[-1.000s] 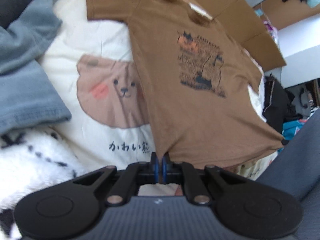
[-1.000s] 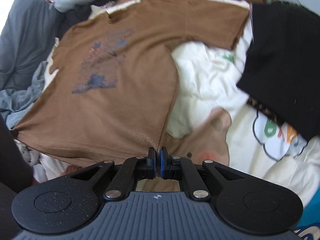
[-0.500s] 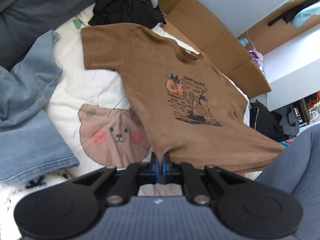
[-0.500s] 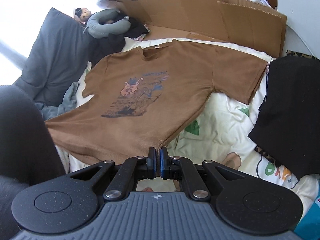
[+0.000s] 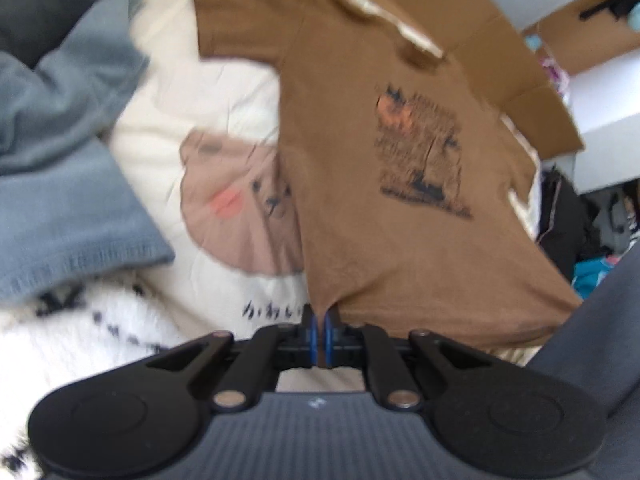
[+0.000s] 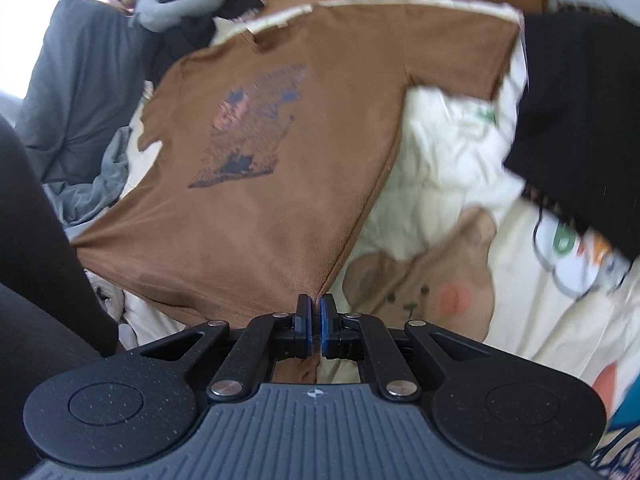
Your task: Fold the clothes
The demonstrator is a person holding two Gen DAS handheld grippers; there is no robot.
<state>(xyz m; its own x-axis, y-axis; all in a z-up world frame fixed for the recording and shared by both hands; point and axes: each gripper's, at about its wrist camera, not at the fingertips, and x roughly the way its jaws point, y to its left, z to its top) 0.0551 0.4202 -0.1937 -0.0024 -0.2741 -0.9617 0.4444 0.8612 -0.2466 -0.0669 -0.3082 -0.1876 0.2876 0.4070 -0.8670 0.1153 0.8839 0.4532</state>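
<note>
Since half a second ago, your clenched left gripper (image 5: 319, 322) and right gripper (image 6: 315, 309) have dropped the brown printed cotton T-shirt (image 5: 400, 200) by its hem corners, stretching it flat over the cream bear-print bedspread (image 6: 440, 184).

The brown T-shirt (image 5: 380, 208)'s chest print (image 6: 256, 128) is blurred, unreadable.

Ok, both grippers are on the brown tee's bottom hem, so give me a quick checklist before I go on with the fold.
1. Left gripper clamped on the brown T-shirt at a hem corner: ok.
2. Right gripper clamped on the other hem corner: ok.
3. Print side facing up: ok, the graphic shows.
4. Sleeves spread flat: left-view sleeve ok; the far one cannot tell, both views are blurred.
5. Neighbouring clothes clear of the shirt: not ok, the black garment sits at the sleeve edge.
6. Blue-grey garment apart from the shirt: ok.
</note>
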